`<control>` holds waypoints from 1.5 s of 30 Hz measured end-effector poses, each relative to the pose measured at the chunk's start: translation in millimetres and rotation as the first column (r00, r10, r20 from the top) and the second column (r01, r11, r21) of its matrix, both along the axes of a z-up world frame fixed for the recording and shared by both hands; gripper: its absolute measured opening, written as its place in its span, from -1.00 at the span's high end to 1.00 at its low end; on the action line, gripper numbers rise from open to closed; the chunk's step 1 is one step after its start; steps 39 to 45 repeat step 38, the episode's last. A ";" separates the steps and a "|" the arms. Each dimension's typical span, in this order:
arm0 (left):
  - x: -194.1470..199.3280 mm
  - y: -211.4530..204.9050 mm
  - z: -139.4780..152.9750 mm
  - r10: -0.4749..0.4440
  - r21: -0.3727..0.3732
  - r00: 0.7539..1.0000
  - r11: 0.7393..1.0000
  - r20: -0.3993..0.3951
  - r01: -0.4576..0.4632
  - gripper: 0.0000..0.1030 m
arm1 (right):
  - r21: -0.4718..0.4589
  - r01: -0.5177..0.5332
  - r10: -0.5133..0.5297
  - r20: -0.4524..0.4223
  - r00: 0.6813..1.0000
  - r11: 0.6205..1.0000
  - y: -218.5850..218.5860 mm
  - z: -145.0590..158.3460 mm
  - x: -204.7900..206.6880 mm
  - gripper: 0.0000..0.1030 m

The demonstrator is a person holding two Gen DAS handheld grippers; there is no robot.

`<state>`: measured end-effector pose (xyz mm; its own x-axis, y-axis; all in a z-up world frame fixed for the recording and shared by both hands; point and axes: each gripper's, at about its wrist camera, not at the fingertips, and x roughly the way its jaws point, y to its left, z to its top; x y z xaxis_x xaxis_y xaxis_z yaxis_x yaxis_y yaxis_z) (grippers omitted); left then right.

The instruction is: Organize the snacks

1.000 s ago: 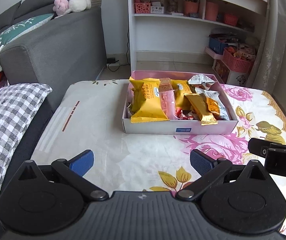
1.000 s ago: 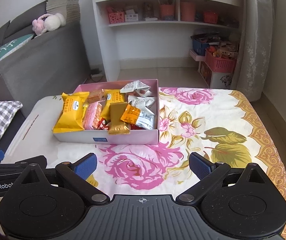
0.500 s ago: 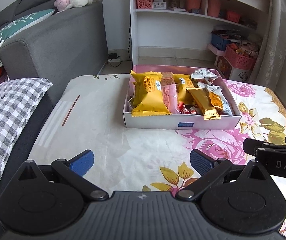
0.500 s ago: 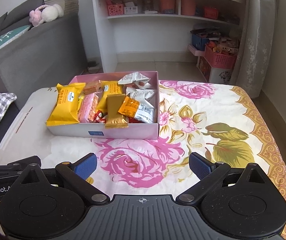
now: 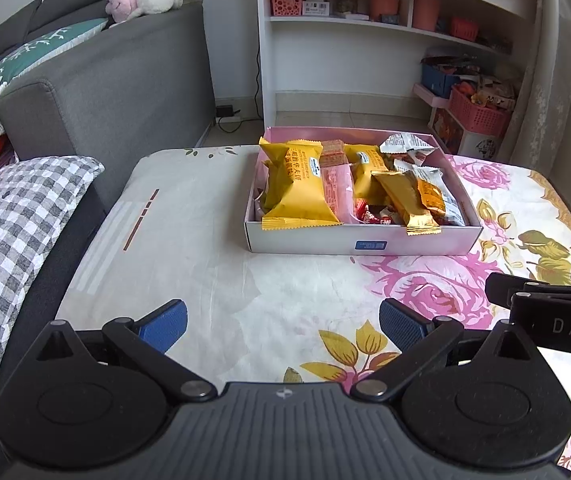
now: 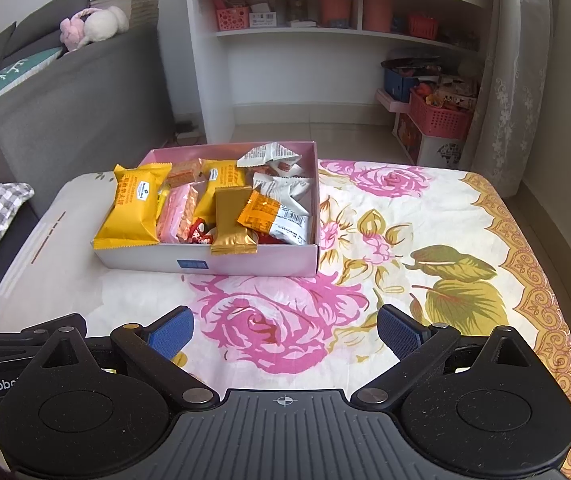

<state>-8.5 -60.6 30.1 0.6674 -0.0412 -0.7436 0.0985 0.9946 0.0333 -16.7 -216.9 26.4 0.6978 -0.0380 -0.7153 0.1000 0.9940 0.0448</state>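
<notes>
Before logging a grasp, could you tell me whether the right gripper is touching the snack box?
Apart. The right wrist view shows bare floral cloth between the open right gripper and the snack box.

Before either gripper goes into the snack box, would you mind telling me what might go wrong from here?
1. The gold packet overhangs the front wall of the box; a nudge could tip it onto the floral cloth.
2. The snacks are piled and overlapping, so closing on the big yellow packet may drag the pink packet too.
3. The left gripper and right gripper, both open, sit side by side and could collide.
</notes>
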 end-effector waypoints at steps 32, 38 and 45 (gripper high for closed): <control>0.1 -0.3 0.4 0.000 -0.001 1.000 1.000 0.001 0.000 -0.99 | -0.001 0.000 0.000 0.000 1.000 1.000 -0.1 0.3 0.0 -0.93; 0.1 0.2 -0.4 -0.001 -0.006 1.000 1.000 -0.007 0.001 -0.99 | -0.005 -0.003 0.003 -0.003 1.000 1.000 0.4 -0.6 0.0 -0.93; 0.1 0.2 -0.4 -0.001 -0.006 1.000 1.000 -0.007 0.001 -0.99 | -0.005 -0.003 0.003 -0.003 1.000 1.000 0.4 -0.6 0.0 -0.93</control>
